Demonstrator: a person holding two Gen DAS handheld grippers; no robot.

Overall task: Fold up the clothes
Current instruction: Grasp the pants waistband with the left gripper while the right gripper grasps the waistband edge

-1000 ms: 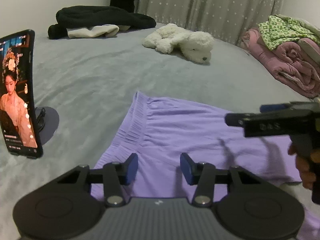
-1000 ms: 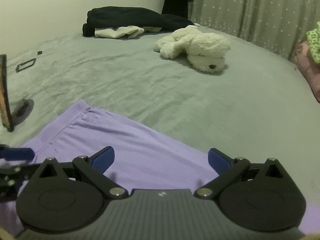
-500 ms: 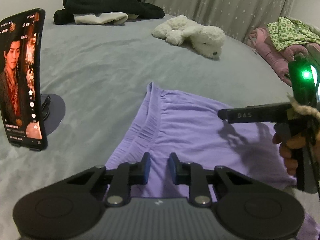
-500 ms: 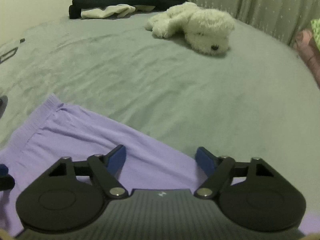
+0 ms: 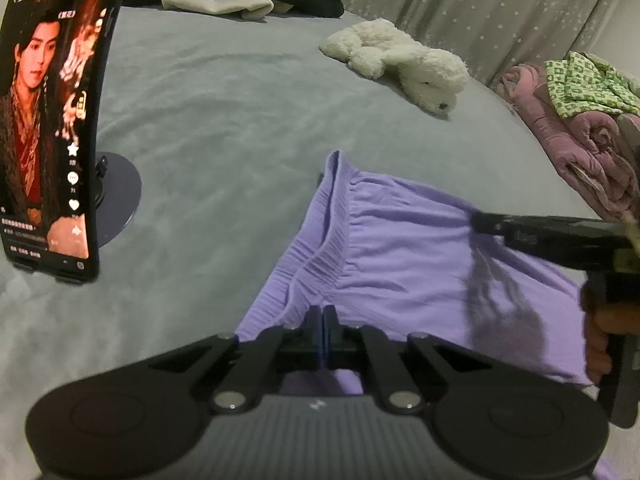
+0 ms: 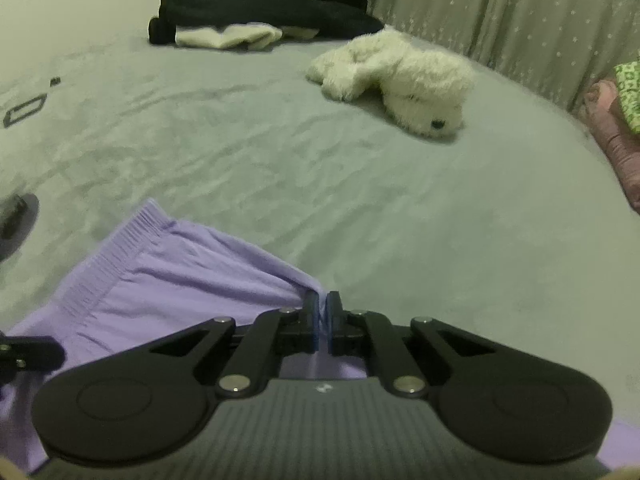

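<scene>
A grey bed (image 5: 224,128) fills both views from edge to edge. At the upper right of the left wrist view a pale starred curtain (image 5: 480,12) hangs behind it, and a pink quilt (image 5: 576,148) topped by a green patterned garment (image 5: 580,84) is heaped at the right edge. A dark garment pile (image 6: 260,12) with a cream piece under it lies at the top centre of the right wrist view.

The purple shorts (image 5: 400,256) lie spread on the bed in the lower middle of the left wrist view, the ribbed waistband running up toward the centre. A phone (image 5: 52,120) stands upright on a round stand at the left edge, its screen lit. A white plush dog (image 5: 404,60) lies right of centre in the upper part.

The left gripper (image 5: 323,330) has just been closing; its jaws are clenched on the cloth near the waistband at the bottom centre. The right gripper (image 6: 322,320) has also just been closing, and its jaws pinch the shorts' far edge, which bunches up between them. In the left wrist view it reaches in from the right, held by a hand (image 5: 598,332).
</scene>
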